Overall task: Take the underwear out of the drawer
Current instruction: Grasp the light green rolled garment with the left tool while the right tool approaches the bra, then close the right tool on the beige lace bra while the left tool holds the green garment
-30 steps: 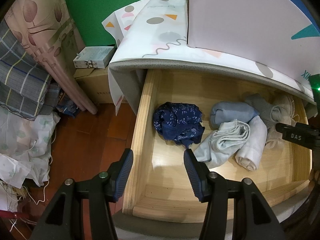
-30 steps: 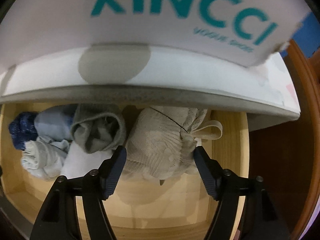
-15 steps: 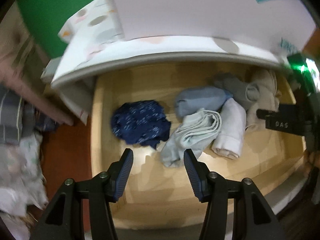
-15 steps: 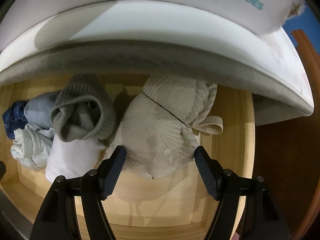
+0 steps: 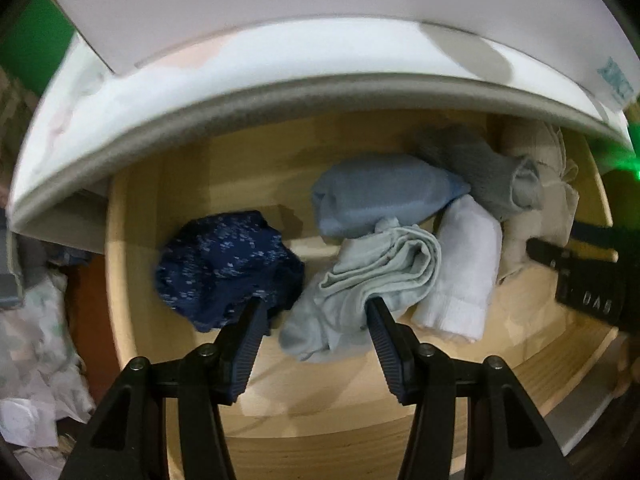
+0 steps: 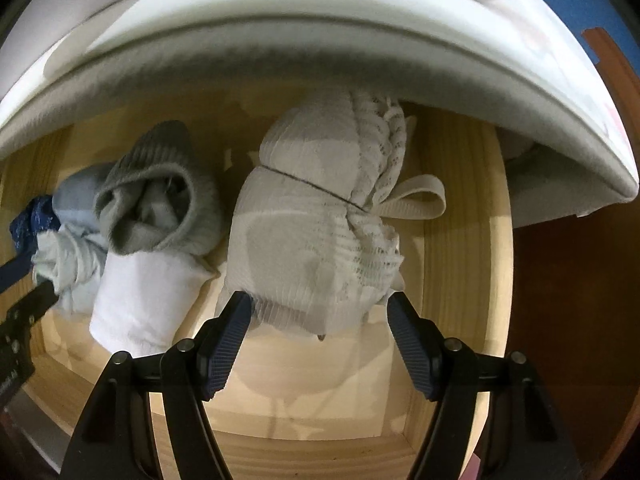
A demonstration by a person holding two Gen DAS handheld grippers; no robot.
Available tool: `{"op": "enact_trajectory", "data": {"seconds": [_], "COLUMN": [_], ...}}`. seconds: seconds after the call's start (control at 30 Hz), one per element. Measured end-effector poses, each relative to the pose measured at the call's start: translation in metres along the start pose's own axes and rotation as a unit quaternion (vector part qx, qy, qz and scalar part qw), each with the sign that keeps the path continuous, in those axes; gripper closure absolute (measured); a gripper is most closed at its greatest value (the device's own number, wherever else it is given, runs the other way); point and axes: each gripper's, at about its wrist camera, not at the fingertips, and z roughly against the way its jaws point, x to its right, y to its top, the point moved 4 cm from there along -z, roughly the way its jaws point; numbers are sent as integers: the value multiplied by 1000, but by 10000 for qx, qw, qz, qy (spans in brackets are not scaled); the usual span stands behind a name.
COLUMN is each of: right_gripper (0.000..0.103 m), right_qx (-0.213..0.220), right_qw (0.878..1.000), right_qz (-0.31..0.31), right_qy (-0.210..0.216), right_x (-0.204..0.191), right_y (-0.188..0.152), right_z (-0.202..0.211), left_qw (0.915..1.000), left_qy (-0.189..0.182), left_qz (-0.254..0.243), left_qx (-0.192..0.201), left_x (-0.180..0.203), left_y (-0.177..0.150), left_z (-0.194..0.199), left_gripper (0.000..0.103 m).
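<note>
Tongs (image 6: 318,310) apart above beige underwear (image 6: 316,236) in drawer (image 6: 460,240).

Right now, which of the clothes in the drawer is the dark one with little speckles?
The navy bundle, alone at the drawer's left end. The other bundles are pale: blue, grey, white or cream.

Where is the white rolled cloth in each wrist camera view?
Left wrist: white rolled cloth right of centre, beside the pale green bundle.
Right wrist: lower left, under the grey rolled sock.
Shared landmark: that grey rolled sock lies just behind it in both.
</note>
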Motion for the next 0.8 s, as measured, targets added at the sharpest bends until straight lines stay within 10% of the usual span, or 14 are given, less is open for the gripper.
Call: {"op": "enact_trajectory", "data": {"seconds": [0.2,0.8], "right_gripper": [36,32], "right_qx": [-22,256], "right_qw": [10000,9989], "right_qz": [-20,-317], "right_qy": [39,242], "right_x": [0,6], "right_y": [-6,-11], "right_z": [-1,39], "left_qw": [9987,9981], "left_qy": [-494,-261], "left_qz": [77,-216], "left_qx": [-128,-516], "left_x": [5,47], "left_y": [2,-19], "left_z": [-10,-20], "left_gripper": [49,71]}}
